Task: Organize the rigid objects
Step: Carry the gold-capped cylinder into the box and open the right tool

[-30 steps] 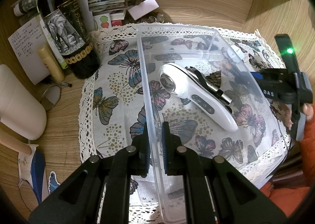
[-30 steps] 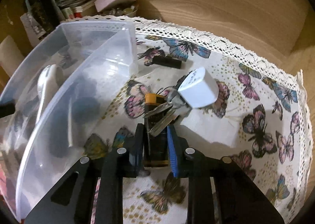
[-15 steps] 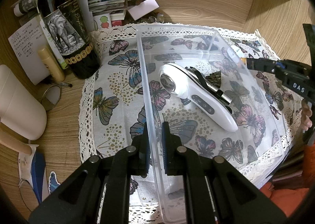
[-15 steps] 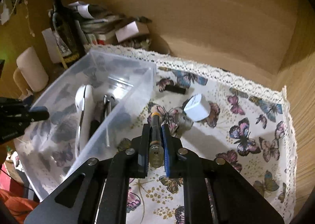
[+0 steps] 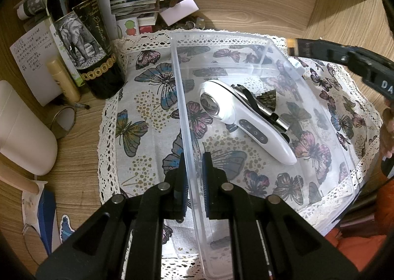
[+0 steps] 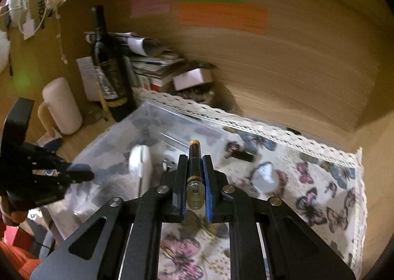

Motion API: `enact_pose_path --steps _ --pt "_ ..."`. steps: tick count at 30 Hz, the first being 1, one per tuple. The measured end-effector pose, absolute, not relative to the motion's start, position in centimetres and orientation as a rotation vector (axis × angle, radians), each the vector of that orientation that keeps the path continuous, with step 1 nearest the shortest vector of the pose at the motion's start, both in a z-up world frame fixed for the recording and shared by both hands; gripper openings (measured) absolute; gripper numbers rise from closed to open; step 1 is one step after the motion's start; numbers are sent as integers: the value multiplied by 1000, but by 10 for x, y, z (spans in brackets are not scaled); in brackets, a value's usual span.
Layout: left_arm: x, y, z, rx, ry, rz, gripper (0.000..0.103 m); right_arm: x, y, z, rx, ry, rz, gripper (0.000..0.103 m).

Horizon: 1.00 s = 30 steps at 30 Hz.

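The small dark glass vial with an orange cap (image 6: 194, 169) sits tight in the right gripper's (image 6: 194, 174) closed jaws, up in the air over the butterfly cloth (image 6: 320, 181). Left of it is the clear plastic box (image 5: 182, 107) (a white handheld gadget (image 5: 246, 120) lies inside). The left gripper (image 5: 193, 176) pinches the box's left wall.

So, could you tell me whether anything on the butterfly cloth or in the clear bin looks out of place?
Nothing looks spilled or damaged. A small dark tube and a white cap lie loose on the cloth outside the clear bin, seemingly unsorted.
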<state>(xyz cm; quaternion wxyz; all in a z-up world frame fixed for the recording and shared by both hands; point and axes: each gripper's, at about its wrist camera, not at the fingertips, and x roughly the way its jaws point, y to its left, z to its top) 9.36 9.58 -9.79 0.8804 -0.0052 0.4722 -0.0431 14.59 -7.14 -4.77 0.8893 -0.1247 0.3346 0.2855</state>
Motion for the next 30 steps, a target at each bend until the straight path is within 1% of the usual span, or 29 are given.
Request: enact_pose_path --steps 14,24,27,30 --pt "95 95 -98 -10 983 -90 8 166 -23 -93 -304 858 654 11" --pt "95 95 -98 -11 983 -90 8 154 -40 -73 -287 802 626 14" --pt "95 95 -98 -9 983 -89 8 155 -53 -65 -275 778 584 20" --pt "95 95 -98 -9 982 -90 8 158 -72 -58 -248 764 534 23"
